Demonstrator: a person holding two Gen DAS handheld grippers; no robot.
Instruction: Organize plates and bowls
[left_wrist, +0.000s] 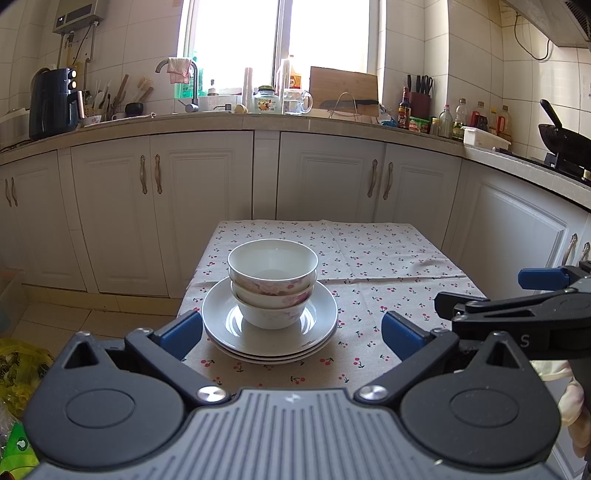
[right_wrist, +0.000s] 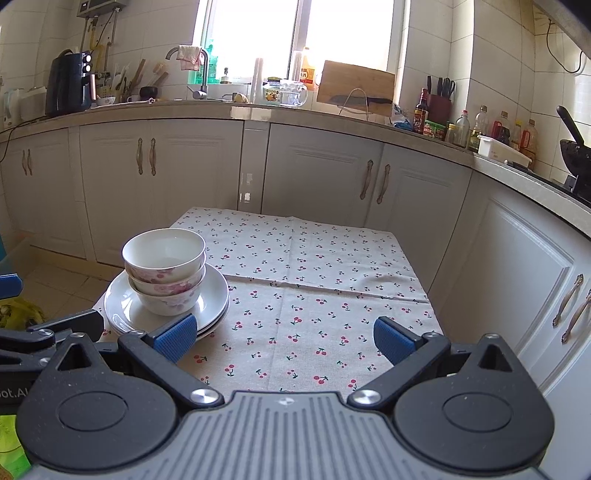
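Three white bowls with pink flowers (left_wrist: 272, 280) (right_wrist: 165, 270) are nested upright on a stack of white plates (left_wrist: 321, 319) (right_wrist: 216, 295) on the left half of a small table with a cherry-print cloth (left_wrist: 388, 273) (right_wrist: 314, 280). My left gripper (left_wrist: 291, 332) is open and empty, just in front of the stack. My right gripper (right_wrist: 284, 338) is open and empty, to the right of the stack over bare cloth. It also shows from the side in the left wrist view (left_wrist: 532, 291).
White kitchen cabinets (left_wrist: 207, 199) stand close behind and to the right of the table. The counter (left_wrist: 258, 122) carries a kettle, sink tap, jars, bottles and a wok. A yellow bag (left_wrist: 22, 369) lies on the floor at the left.
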